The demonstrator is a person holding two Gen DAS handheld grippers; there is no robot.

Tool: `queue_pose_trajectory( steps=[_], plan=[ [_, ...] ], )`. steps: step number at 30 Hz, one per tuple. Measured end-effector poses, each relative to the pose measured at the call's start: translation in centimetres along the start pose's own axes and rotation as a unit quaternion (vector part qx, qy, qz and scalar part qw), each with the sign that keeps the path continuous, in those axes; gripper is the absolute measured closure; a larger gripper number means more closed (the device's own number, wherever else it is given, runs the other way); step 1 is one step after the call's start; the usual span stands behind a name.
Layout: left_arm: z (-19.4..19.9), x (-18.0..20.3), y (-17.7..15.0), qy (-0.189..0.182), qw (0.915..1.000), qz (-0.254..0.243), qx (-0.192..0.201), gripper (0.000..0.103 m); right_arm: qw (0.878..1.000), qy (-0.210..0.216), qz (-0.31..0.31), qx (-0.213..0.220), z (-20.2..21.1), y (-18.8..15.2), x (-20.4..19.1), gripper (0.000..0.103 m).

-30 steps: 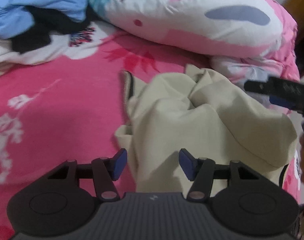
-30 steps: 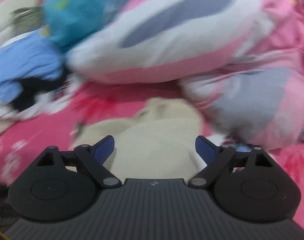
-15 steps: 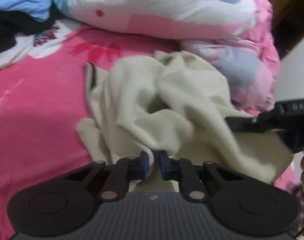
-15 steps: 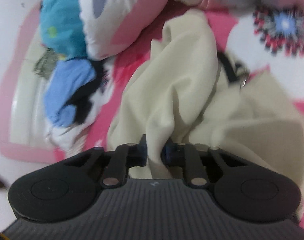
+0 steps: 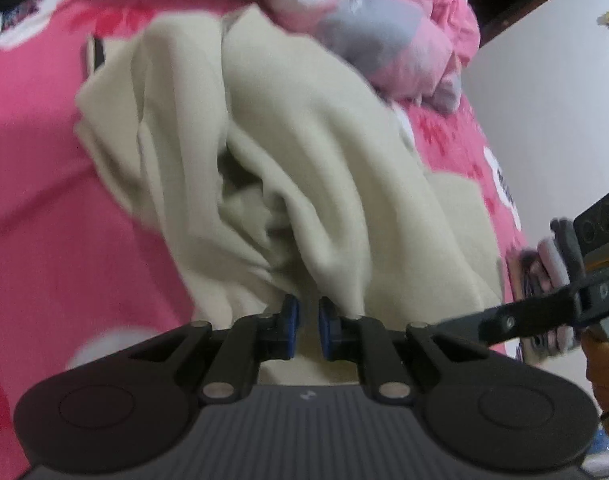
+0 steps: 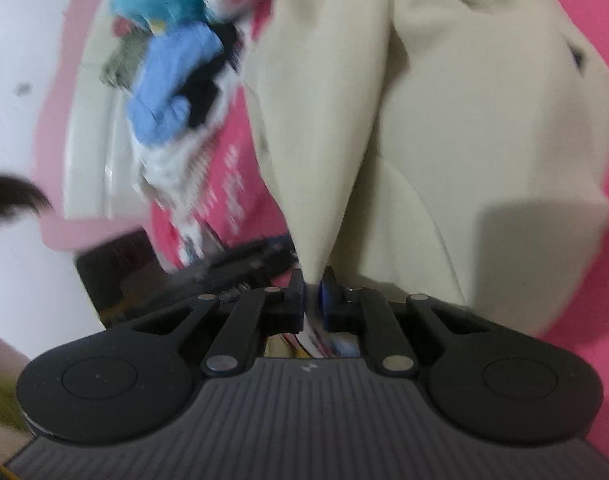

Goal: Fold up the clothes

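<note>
The cream garment is bunched up and partly lifted off the pink bed, with long wrinkles running down to us. Our left claw is pinched shut on one bit of its edge, and our right claw is pinched shut on another bit, so the cloth hangs from both. To fold it well, we think we should hold tight, pull our two claws apart so the cloth goes flat, and lay it down smooth on the bed. We should keep it away from the pillow and the pile of other clothes, so nothing gets tangled.
</note>
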State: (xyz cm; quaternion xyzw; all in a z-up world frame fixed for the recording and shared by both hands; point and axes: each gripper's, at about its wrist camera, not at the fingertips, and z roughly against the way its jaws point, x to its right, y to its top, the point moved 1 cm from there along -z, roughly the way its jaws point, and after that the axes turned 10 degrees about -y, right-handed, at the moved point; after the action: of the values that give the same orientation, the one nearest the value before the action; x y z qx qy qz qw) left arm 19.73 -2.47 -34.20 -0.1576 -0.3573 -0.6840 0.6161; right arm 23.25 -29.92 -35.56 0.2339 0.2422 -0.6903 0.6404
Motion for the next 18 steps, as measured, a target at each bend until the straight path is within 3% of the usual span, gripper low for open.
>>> queue_pose_trajectory(
  steps=[2,4,8,10,12,15,17,18],
  plan=[
    [0.6,-0.3,-0.6,-0.003,0.9999,0.011,-0.012,0.089,1.0,-0.027,0.009,-0.006,0.3,-0.3,-0.5,0.097],
    [2.3,-0.9,-0.6,0.005,0.9997,0.025,0.003,0.077,0.999,-0.049,0.019,0.001,1.0,-0.1,-1.2,0.095],
    [5.4,-2.7,0.8,0.034,0.997,0.042,0.056,0.062,0.995,-0.033,0.02,0.091,4.8,2.9,-2.5,0.085],
    [6.1,-3.5,1.8,0.045,0.995,0.046,0.075,0.055,0.989,-0.038,0.008,0.142,5.8,5.3,-2.5,0.041],
    [6.2,-4.3,3.0,0.056,0.9933,0.046,0.09,0.05,0.982,-0.068,-0.01,0.175,5.2,8.4,-2.0,0.027],
    [5.2,-4.4,4.8,0.061,0.9918,0.047,0.102,0.041,0.976,-0.084,-0.058,0.191,3.2,12.9,0.0,0.026],
    [4.5,-4.6,5.0,0.062,0.9913,0.054,0.103,0.04,0.978,-0.062,-0.087,0.178,0.5,14.7,1.0,0.029],
    [4.3,-4.9,4.9,0.064,0.991,0.06,0.101,0.04,0.979,-0.048,-0.098,0.17,-0.8,15.4,1.4,0.04]
  ],
)
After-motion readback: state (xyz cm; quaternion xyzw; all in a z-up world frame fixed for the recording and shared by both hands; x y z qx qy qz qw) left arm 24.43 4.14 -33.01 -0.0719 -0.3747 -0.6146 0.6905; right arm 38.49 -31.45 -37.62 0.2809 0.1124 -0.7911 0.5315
